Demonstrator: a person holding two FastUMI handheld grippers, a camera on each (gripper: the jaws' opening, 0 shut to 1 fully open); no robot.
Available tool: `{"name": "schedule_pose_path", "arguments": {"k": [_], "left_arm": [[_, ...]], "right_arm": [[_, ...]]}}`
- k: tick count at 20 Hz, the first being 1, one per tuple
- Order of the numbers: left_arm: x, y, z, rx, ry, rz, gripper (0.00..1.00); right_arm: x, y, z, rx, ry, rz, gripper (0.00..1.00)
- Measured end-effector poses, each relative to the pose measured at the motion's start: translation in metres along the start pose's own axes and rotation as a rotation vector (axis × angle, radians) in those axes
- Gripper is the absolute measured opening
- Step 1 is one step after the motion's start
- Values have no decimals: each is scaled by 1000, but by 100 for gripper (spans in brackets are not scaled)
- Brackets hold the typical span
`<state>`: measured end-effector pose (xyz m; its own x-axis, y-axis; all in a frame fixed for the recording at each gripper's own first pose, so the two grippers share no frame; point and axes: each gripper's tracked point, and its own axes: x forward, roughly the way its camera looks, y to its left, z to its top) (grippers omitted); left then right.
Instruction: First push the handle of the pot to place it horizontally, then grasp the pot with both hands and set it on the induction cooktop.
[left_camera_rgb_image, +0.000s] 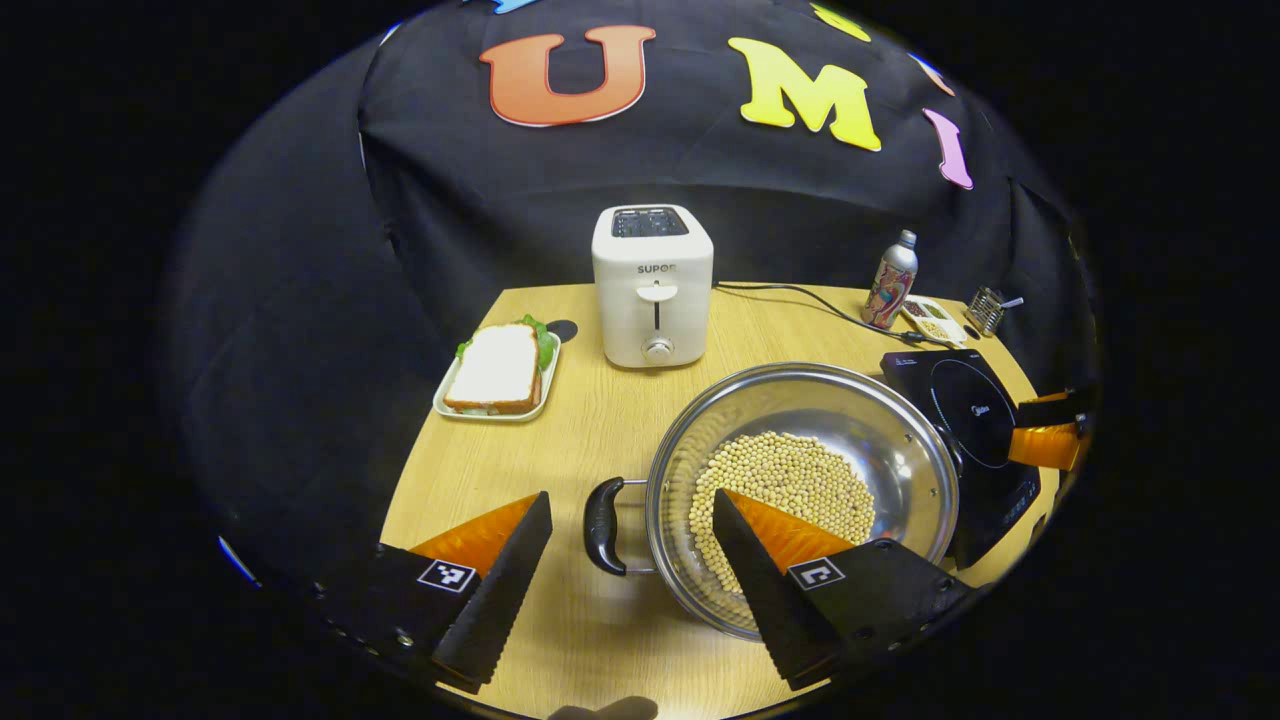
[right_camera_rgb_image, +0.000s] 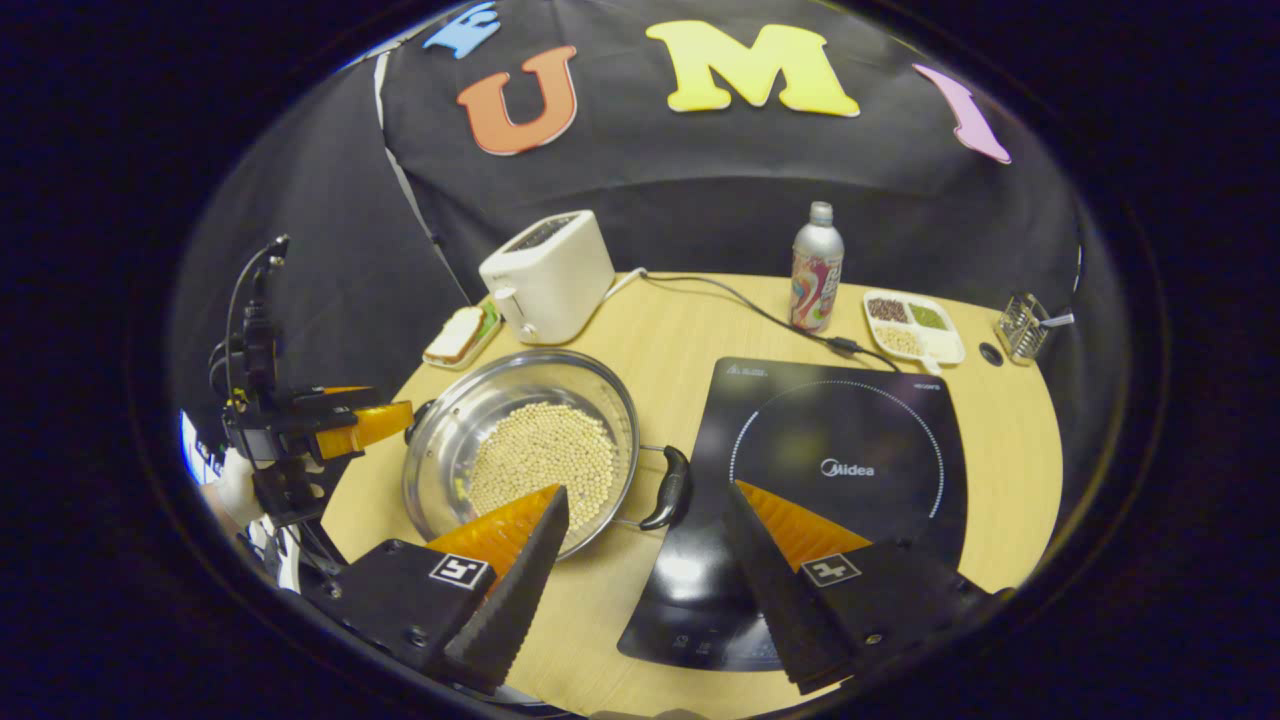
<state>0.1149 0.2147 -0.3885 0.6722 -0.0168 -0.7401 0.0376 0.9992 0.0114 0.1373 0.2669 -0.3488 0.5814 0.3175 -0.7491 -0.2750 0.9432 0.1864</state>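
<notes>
The shiny round steel pot (right_camera_rgb_image: 520, 450) full of pale beans sits at 9 o'clock of the flat black induction cooktop (right_camera_rgb_image: 840, 470). The left gripper (left_camera_rgb_image: 630, 560) and right gripper (right_camera_rgb_image: 645, 560) both gape wide, holding nothing. If 1 side lifts first, the pot may tip and beans could spill.

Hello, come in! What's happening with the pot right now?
Both grippers open, one at each pot handle. Pot on table beside cooktop. Nothing between.

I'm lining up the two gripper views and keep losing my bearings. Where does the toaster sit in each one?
Left gripper view: the toaster stands upper centre, at the table's far edge, behind the pot of beans.
Right gripper view: the toaster sits upper left, turned at an angle, beyond the pot.
Shared landmark: the sandwich plate lies just left of the toaster in both.
</notes>
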Motion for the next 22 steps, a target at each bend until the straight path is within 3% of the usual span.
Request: {"name": "schedule_pose_path", "arguments": {"k": [6,8,9,10,13,14,15,16,17,20,21,22], "left_arm": [[38,-8,-15,-10,75,-31,97],[46,-11,-19,-3,92,-35,97],[49,-12,-19,1,96,-36,98],[51,-12,-20,1,100,-37,97],[57,-14,-26,4,126,-41,99],[60,-13,-27,0,133,-41,99],[62,-14,-30,0,148,-40,90],[64,-14,-33,2,158,-40,99],[65,-12,-34,7,168,-30,98],[72,-3,-41,5,213,-1,88],[73,-4,-41,-6,217,-12,85],[71,-4,-43,-17,229,-22,78]], "right_arm": [[50,1,-8,13,113,-53,90],[59,0,-11,22,142,-78,95],[64,3,-13,29,155,-76,89],[67,6,-15,38,172,-77,89],[73,1,-12,19,182,-139,86],[74,-1,-15,16,202,-160,89],[73,-2,-13,12,204,-183,77],[75,-1,-15,10,215,-205,83],[76,-4,-16,2,230,-226,82],[77,-5,-14,15,238,-251,70],[78,-6,-16,19,239,-249,71],[74,-6,-13,22,236,-246,67]]}}
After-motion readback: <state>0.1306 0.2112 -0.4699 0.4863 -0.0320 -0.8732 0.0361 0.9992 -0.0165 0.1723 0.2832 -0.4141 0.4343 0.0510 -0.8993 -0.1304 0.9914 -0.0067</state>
